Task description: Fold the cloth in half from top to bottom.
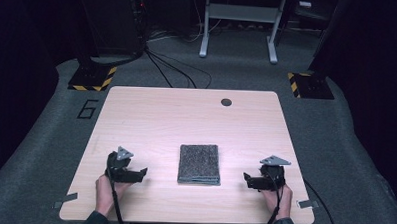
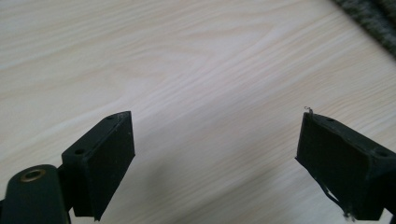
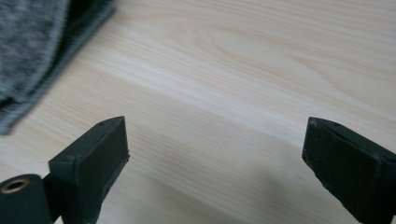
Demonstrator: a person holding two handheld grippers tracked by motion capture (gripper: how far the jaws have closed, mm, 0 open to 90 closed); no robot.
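Note:
A folded grey cloth (image 1: pixel 199 164) lies flat on the light wooden table (image 1: pixel 186 116), near the middle of its front half. My left gripper (image 1: pixel 143 174) rests low over the table to the cloth's left, jaws pointing toward it, open and empty. In the left gripper view the gripper (image 2: pixel 215 163) has bare wood between its jaws and a corner of the cloth (image 2: pixel 369 21) at the top right. My right gripper (image 1: pixel 246 179) sits to the cloth's right, also open and empty. The right gripper view has the gripper (image 3: pixel 215 168) over bare wood with the cloth (image 3: pixel 32 51) at the upper left.
A dark round grommet (image 1: pixel 226 102) is set into the table near its far edge. Grey tape tabs (image 1: pixel 66 201) stick out at the front corners. Beyond the table are carpet, floor cables (image 1: pixel 173 66), a white frame (image 1: pixel 239 23) and hazard-striped stand bases (image 1: pixel 92 78).

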